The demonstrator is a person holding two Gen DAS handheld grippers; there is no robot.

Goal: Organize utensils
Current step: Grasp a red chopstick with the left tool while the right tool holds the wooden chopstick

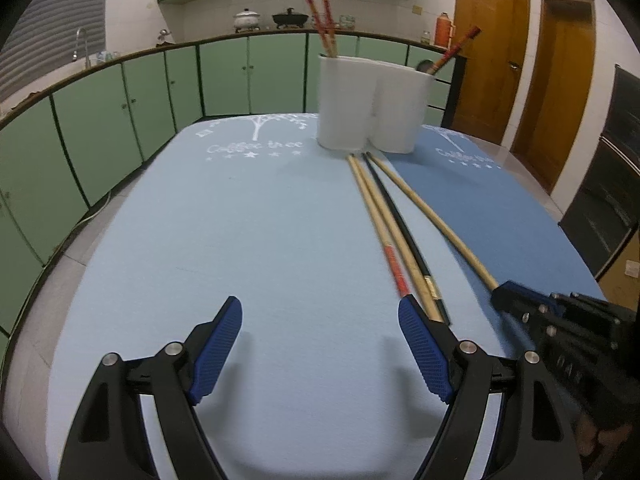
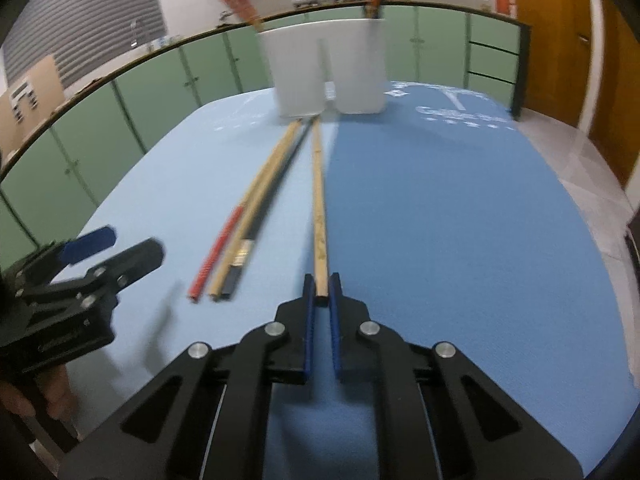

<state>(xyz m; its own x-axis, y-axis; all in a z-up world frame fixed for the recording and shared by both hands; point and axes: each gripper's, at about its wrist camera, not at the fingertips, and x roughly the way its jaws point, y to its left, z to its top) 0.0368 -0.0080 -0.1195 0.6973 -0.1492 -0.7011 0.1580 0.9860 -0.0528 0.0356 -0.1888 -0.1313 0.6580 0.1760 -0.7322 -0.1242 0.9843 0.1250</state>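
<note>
A white two-cup holder (image 1: 372, 104) stands at the table's far side with red-topped chopsticks (image 1: 320, 12) in its cups; it also shows in the right wrist view (image 2: 328, 68). Three chopsticks lie together on the light blue mat: a red-ended one (image 2: 216, 252), a plain wooden one (image 2: 256, 208) and a black one (image 2: 276, 192). My right gripper (image 2: 320, 292) is shut on the near end of a fourth, wooden chopstick (image 2: 319, 200) lying at the mats' seam. My left gripper (image 1: 320, 320) is open and empty, low over the light blue mat, left of the three chopsticks (image 1: 392, 232).
A light blue mat (image 1: 240, 240) and a darker blue mat (image 2: 460, 220) cover the table. Green cabinets (image 1: 120, 120) curve behind it, with pots on the counter. Wooden doors (image 1: 520, 60) stand at the right. The left gripper appears in the right wrist view (image 2: 96, 256).
</note>
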